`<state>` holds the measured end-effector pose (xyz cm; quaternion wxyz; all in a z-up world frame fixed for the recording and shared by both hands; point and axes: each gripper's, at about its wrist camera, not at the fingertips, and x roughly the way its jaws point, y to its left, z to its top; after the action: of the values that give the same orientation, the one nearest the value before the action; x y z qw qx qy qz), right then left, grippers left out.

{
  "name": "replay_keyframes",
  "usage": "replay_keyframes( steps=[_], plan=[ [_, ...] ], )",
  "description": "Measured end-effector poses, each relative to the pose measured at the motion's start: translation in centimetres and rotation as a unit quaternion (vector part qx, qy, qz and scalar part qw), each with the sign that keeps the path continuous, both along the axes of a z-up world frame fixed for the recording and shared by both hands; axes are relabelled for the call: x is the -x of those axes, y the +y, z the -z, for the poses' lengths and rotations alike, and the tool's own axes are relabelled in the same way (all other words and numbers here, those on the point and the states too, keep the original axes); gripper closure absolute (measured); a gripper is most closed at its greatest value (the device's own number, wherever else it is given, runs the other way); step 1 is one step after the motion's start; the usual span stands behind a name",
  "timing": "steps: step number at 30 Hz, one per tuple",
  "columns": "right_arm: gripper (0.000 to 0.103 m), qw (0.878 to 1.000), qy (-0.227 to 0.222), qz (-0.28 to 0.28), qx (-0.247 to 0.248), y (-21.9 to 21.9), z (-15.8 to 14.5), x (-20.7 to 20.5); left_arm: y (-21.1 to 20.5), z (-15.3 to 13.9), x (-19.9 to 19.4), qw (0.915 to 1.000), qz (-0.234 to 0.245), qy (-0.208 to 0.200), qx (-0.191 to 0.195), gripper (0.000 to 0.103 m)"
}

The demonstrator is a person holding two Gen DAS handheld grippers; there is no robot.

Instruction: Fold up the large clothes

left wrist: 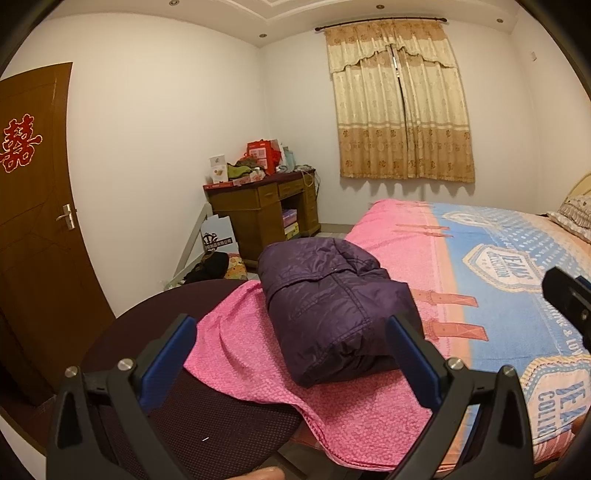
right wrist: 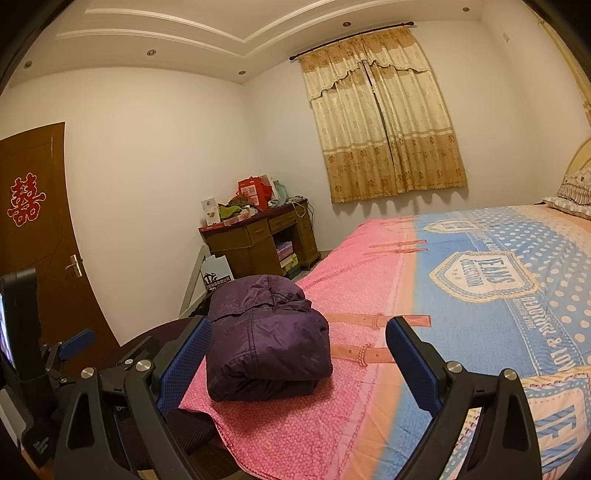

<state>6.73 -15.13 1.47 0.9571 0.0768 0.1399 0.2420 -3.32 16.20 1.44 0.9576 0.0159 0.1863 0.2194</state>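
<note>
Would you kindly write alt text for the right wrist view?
A folded purple jacket lies on the pink edge of a bed, ahead of the open, empty right gripper. Behind stand a cluttered wooden desk, a curtained window and a brown door.

White walls, recessed ceiling lights (left wrist: 262,36). Brown door (left wrist: 35,206) at left; cluttered wooden desk (left wrist: 264,210) in corner. Closed beige curtains (left wrist: 400,107) beyond bed (right wrist: 480,295).
</note>
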Motion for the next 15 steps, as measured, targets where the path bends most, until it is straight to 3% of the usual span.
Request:
replay_keyframes(
  steps=[15],
  plan=[
    [0.007,1.000,0.009,0.002,-0.002,0.16,0.66,-0.09,0.63,0.66,-0.72,0.9995,-0.010,0.025,0.015,0.000]
  ],
)
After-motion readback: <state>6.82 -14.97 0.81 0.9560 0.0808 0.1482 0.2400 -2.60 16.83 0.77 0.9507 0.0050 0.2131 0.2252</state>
